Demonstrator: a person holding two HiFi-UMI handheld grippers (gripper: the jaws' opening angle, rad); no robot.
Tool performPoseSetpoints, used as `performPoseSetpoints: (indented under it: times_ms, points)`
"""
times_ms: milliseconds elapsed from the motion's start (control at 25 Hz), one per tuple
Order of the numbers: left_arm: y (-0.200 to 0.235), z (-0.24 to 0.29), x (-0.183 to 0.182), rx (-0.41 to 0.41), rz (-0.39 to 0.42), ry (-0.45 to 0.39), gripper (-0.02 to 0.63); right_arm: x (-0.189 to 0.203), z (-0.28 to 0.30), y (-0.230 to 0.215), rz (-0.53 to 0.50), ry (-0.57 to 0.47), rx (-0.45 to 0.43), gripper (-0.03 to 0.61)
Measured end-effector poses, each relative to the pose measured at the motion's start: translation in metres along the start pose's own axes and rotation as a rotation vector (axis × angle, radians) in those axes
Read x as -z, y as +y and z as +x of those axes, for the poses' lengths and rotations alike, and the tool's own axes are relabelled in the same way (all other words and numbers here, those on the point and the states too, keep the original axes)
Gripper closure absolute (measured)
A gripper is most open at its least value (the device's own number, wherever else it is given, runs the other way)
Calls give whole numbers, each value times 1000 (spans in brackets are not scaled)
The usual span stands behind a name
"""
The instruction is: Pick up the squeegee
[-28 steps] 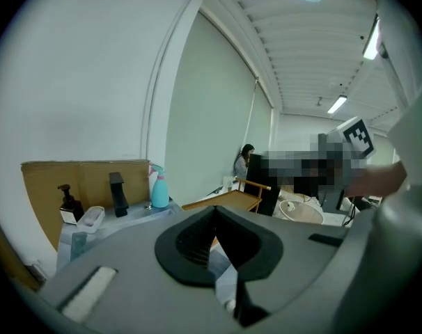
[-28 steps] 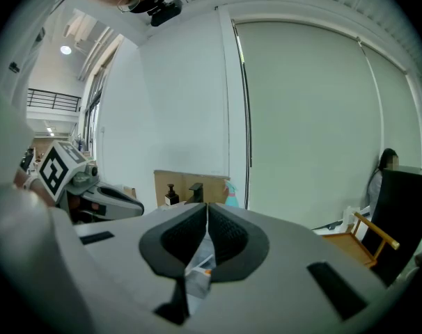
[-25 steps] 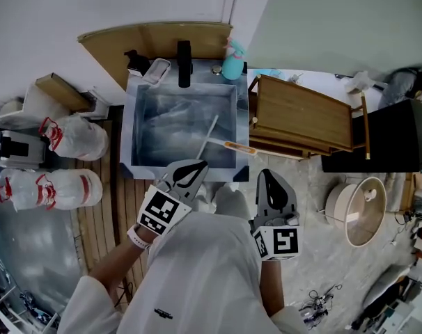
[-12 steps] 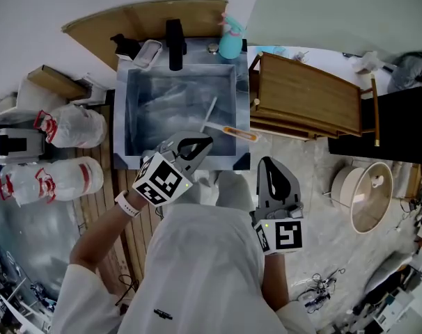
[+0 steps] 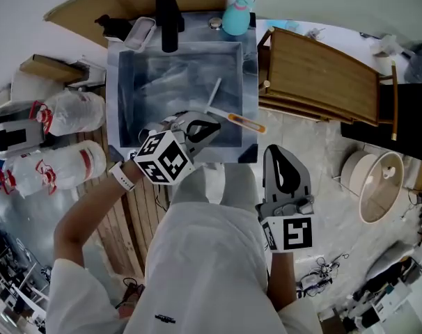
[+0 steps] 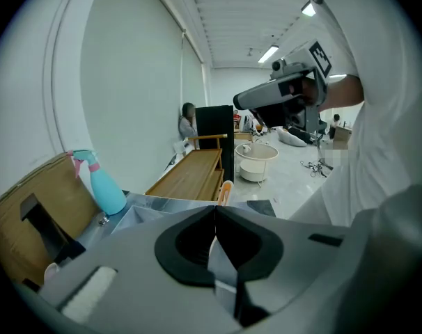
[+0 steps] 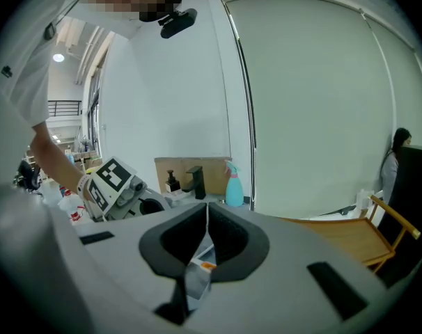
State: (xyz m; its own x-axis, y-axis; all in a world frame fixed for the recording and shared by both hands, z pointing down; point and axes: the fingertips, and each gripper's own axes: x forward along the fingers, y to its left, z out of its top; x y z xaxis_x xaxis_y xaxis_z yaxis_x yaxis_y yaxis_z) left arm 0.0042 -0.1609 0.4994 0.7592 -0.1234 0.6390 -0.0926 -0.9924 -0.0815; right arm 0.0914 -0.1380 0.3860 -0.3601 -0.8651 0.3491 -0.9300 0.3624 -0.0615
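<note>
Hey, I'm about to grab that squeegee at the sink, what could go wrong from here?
1. The left gripper is shut and close to the squeegee. Unless its jaws open first, it may only shove it.
2. The squeegee seems to rest across the sink rim with its white handle over the basin, so a nudge could slide it in.
3. The right gripper is shut too, so it's not ready as backup.

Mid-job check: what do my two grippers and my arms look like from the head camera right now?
The left gripper and right gripper match: light grey shells with black, teardrop-shaped jaws, each carrying a white cube printed with black square markers. The person wears a white top with loose sleeves, and a white wristband on the left wrist.
</note>
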Motion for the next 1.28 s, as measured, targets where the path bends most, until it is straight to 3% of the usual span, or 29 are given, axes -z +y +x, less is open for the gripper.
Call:
performPoseSetpoints:
  times_ms: [240,440,520,600,800,1280]
  points:
    - [1,32,34,99,122,32,606,24,18,2,25,63,-26,571]
    - [5,58,51,183,166,59,599,35,30,-2,27,87,-41,571]
    - [4,66,62,221,186,81,524,41,36,-1,34,102,-48,571]
    - [6,74,74,250,207,107,505,45,42,-1,39,105,-55,571]
    - [8,93,87,289,247,120,505,52,52,7,83,129,-59,571]
    - [1,126,114,408,377,193,505,75,54,4,57,164,-66,571]
